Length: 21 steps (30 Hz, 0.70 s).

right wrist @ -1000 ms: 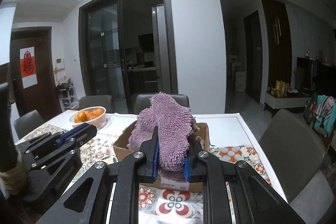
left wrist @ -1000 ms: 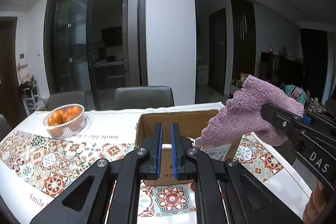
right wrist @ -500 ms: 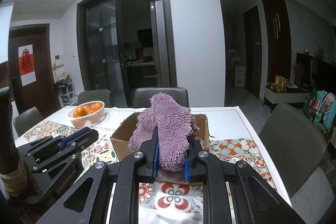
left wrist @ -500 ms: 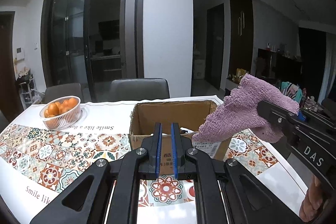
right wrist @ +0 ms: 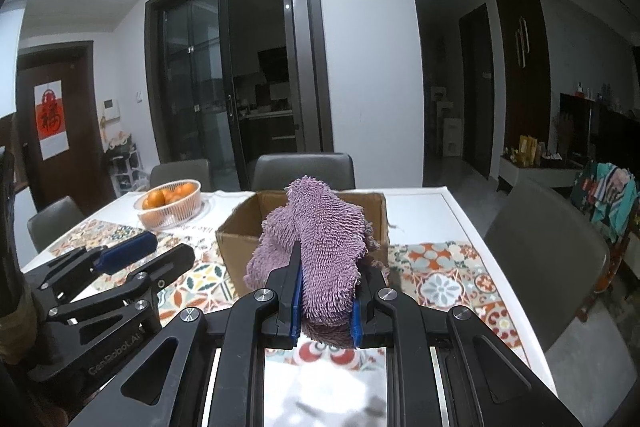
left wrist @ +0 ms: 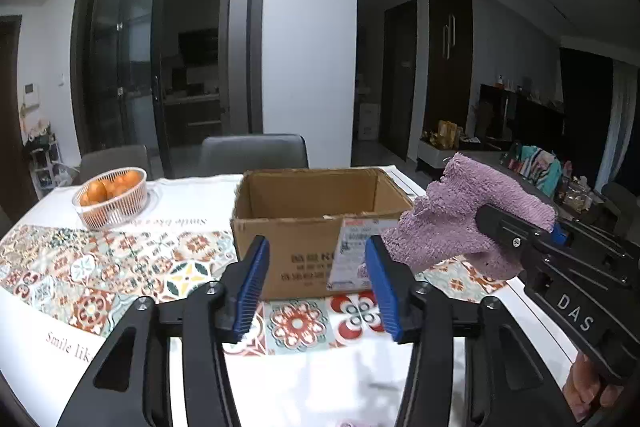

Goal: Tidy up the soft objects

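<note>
My right gripper (right wrist: pixel 324 291) is shut on a purple shaggy cloth (right wrist: pixel 316 251) and holds it in the air in front of an open cardboard box (right wrist: pixel 240 243). In the left wrist view the cloth (left wrist: pixel 460 219) hangs at the right of the box (left wrist: pixel 296 251), held by the right gripper (left wrist: pixel 516 239). My left gripper (left wrist: pixel 316 283) is open and empty, above the patterned tablecloth just in front of the box. It also shows in the right wrist view (right wrist: pixel 148 251), left of the box.
A white basket of oranges (left wrist: pixel 110 197) stands at the table's back left. Grey chairs (left wrist: pixel 252 155) line the far side and another chair (right wrist: pixel 552 251) stands at the right. The white table edge (right wrist: pixel 460 211) runs along the right.
My left gripper has opened from shut and drawn back a little from the box. My right gripper still holds the purple cloth, slightly lower and nearer the box.
</note>
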Available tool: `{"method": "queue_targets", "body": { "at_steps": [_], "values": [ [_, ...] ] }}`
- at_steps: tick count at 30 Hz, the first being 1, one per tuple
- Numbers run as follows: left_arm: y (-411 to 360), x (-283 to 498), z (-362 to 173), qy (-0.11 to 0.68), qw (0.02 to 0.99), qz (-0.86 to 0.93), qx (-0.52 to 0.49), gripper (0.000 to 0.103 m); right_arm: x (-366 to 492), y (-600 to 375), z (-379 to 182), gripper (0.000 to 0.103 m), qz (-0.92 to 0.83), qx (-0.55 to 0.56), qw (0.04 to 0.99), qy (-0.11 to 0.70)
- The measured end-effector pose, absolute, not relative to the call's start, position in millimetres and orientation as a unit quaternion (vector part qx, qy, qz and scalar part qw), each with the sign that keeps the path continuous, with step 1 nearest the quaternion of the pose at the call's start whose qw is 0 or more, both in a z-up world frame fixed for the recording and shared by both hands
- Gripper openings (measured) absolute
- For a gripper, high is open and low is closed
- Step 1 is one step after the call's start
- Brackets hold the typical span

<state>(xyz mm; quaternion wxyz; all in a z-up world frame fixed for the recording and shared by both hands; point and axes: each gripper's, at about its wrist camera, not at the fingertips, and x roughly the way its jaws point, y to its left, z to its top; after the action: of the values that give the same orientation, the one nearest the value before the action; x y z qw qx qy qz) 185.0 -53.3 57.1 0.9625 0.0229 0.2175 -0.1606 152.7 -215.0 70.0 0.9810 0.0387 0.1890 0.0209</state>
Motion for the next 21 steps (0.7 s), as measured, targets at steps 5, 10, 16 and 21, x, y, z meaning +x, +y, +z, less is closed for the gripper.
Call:
{"method": "queue_targets", "body": {
  "at_steps": [5,10,16,21],
  "values": [
    [-56,172,52,0.224,0.959,-0.17,0.031,0.066,141,-218,61,0.019,0.014,0.042,0.979,0.201],
    [-60,160,48,0.225,0.957,-0.181,0.042,0.076,127,-224,53,0.019,0.003,0.048,0.977,0.21],
    [-62,146,41,0.229,0.953,-0.191,0.055,0.079,112,-227,41,0.019,-0.006,0.057,0.973,0.223],
    [-62,134,30,0.237,0.948,-0.203,0.06,0.081,102,-227,32,0.019,-0.012,0.055,0.971,0.233]
  ]
}}
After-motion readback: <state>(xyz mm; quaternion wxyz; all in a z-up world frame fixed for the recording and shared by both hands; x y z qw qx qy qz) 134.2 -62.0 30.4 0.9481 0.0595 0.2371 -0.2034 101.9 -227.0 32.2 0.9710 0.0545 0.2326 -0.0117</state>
